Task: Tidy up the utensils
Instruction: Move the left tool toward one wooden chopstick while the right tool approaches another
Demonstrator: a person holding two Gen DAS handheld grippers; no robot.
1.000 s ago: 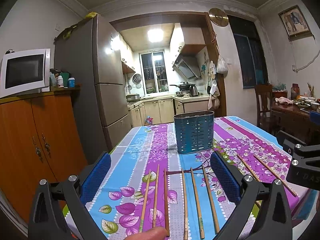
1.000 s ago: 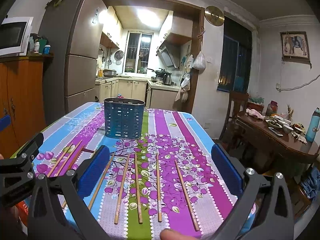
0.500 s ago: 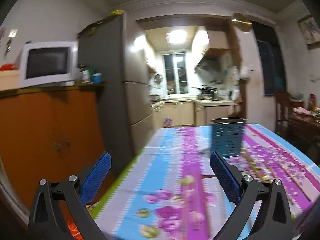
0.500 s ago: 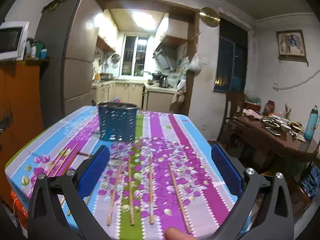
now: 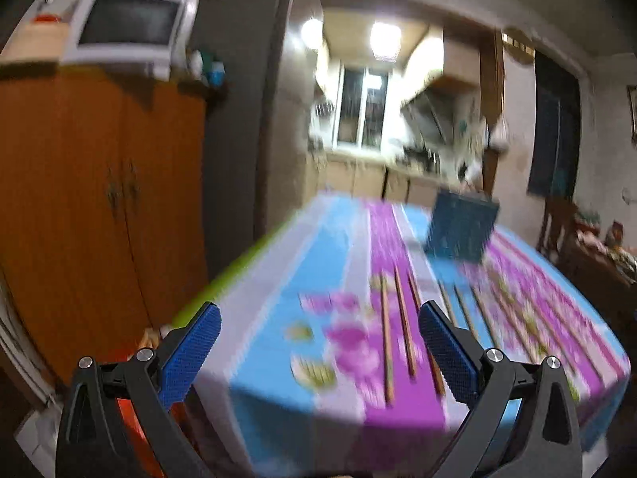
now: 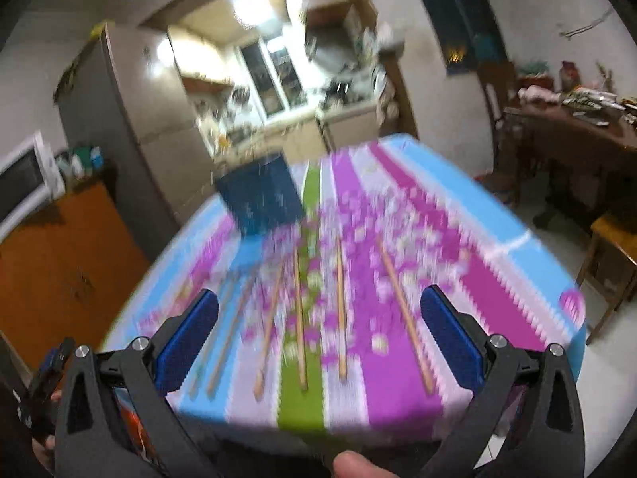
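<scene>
1. Both views were smeared with blur, so fine detail was hard to read.
2. The left gripper (image 5: 318,344), black-framed with two ribbed blue rubber pads, had its fingers spread wide with nothing between them; it hung off the near left corner of the table, above the edge.
3. The right gripper (image 6: 318,326), of the same black frame and textured blue pads, likewise stood with fingers spread wide and empty, near the front edge of the table.
4. The table was covered by a smooth glossy cloth striped in blue, purple, white and green with a floral print (image 6: 497,247).
5. Slim, straight wooden chopsticks (image 6: 299,318) lay flat on the cloth, roughly parallel, running from near to far; about three showed between the left gripper's pads (image 5: 402,330), with more off to the right.
6. A dark teal perforated utensil holder, box-shaped (image 6: 260,195), stood upright on the far part of the table, beyond the chopsticks and apart from them.
7. To the left stood an orange wooden cabinet (image 5: 79,199) with a white microwave (image 5: 131,28) on top, next to a tall grey refrigerator (image 5: 235,99).
8. A fingertip (image 6: 354,464) showed at the bottom edge of the right view.
</scene>
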